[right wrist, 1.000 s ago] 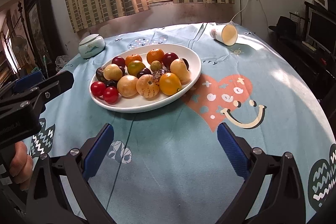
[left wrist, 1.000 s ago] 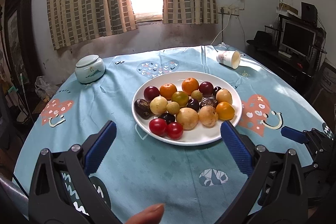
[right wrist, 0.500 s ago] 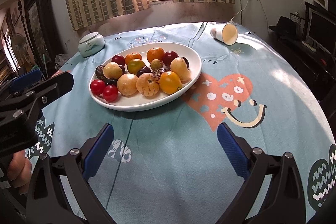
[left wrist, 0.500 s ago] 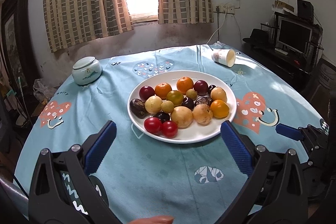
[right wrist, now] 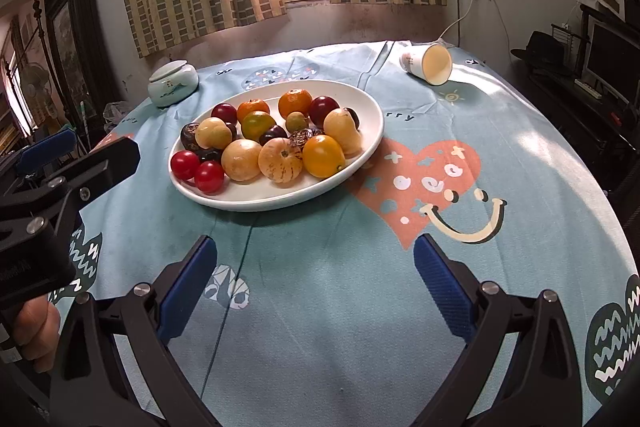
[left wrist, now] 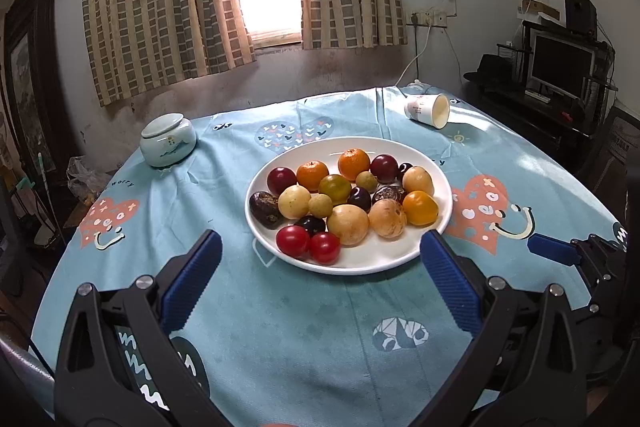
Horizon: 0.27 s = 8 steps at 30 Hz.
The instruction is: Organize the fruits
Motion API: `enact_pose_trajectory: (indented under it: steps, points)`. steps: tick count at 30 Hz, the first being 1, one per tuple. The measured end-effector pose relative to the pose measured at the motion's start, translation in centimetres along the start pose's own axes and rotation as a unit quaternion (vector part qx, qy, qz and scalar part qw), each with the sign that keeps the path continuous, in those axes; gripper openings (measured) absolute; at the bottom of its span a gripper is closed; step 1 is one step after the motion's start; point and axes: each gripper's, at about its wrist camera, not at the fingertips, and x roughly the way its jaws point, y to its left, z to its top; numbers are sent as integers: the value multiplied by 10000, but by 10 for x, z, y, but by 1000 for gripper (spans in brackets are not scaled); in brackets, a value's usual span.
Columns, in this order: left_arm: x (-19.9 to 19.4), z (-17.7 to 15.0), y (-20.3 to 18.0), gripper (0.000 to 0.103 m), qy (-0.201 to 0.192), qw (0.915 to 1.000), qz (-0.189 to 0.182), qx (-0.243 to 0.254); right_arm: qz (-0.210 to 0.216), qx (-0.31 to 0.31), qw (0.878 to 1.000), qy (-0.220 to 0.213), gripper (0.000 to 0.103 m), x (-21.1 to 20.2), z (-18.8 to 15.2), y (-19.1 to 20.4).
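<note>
One white plate (left wrist: 424, 151) sits mid-table on the blue cloth (left wrist: 300, 315), piled with fruit: two red tomatoes (left wrist: 308, 243) at the near edge, two mandarins (left wrist: 353, 163) at the back, two dark red plums (left wrist: 281, 180), plus a bunch of yellow, green and dark ones between. Left gripper (left wrist: 320, 257) and right gripper (right wrist: 315, 261) both hang over the cloth with jaws spread wide, grabbing nothing. One tipped paper cup (left wrist: 427, 111), one lidded ceramic jar (left wrist: 168, 140) at the back.
</note>
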Motion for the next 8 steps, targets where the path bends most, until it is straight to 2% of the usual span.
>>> enact_pose_trajectory:
  steps: [8]
  points:
    - [2,-1,5,101,61,9999,-57,-71,0,-3,10000,1,99,0,0,0]
